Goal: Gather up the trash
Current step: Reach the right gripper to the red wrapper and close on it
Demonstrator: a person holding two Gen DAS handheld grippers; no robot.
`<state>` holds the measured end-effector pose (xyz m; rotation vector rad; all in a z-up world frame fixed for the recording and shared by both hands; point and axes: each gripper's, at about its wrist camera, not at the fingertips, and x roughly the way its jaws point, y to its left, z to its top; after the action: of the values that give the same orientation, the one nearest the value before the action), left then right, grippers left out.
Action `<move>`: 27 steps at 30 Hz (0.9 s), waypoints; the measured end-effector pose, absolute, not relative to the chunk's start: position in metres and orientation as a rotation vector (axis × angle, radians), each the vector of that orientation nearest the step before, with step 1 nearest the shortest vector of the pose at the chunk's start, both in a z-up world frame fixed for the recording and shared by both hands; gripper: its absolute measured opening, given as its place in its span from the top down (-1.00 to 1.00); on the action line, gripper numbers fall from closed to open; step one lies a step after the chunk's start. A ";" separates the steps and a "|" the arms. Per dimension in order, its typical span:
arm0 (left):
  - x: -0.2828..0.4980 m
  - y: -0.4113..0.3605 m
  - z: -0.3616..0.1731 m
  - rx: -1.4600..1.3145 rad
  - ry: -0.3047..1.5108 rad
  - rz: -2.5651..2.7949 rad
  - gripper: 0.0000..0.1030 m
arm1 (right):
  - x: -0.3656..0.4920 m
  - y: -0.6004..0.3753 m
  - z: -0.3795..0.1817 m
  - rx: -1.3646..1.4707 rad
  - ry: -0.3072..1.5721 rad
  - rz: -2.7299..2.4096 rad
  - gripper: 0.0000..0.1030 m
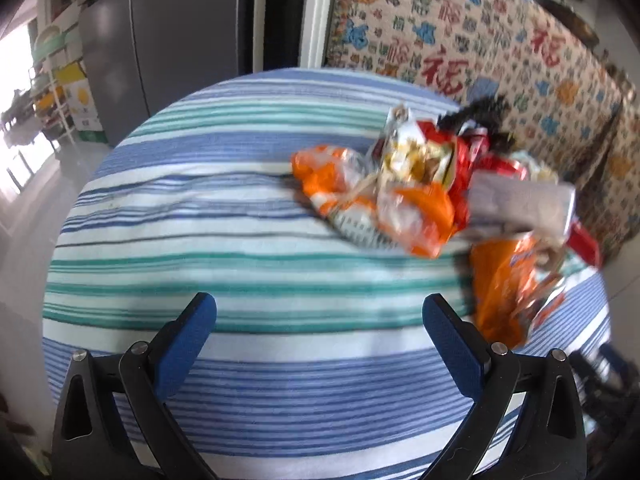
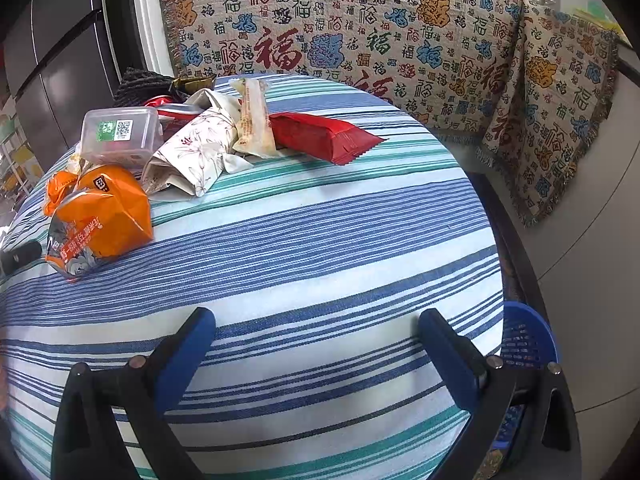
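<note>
Both my grippers hang over the round counter (image 2: 320, 240) draped in a blue, teal and white striped cloth, and both hold nothing: the left gripper (image 1: 320, 308) has its blue-padded fingers (image 1: 188, 344) spread wide, and the right gripper (image 2: 316, 320) is spread just as wide.

The trash sits in one loose heap. In the right wrist view it fills the upper left of the frame: a crumpled orange plastic snack bag (image 2: 100, 216) nearest me, a clear plastic lidded box with a green label (image 2: 120, 136) behind it, a folded white floral paper wrapper (image 2: 200, 152), a pale long stick wrapper (image 2: 254, 116) and a flat red foil packet (image 2: 320, 136) farthest right. In the left wrist view the same heap is blurred at the centre right.

A blue perforated plastic basket (image 2: 528, 340) peeks past the counter's edge at the lower right, probably the bin.

To do this well, I judge I should start with the red packet, which lies apart, coming in low across its narrow width. The crinkly bags will slip, so I should pinch a bunched fold.
</note>
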<state>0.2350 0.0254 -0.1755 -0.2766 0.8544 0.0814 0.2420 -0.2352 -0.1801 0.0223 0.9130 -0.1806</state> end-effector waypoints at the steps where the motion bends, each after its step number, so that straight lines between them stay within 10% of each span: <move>1: 0.242 0.024 -0.167 -0.296 0.838 0.072 -0.99 | 0.243 -0.234 -0.180 0.022 0.913 -0.182 -1.00; 27: 0.272 0.032 -0.195 -0.054 0.917 0.046 -0.99 | 0.250 -0.265 -0.168 0.026 0.888 -0.169 -1.00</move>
<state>0.2724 0.0325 -0.1947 -0.0541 0.9172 0.0464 0.2497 -0.2651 -0.1682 0.0260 0.8878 -0.1695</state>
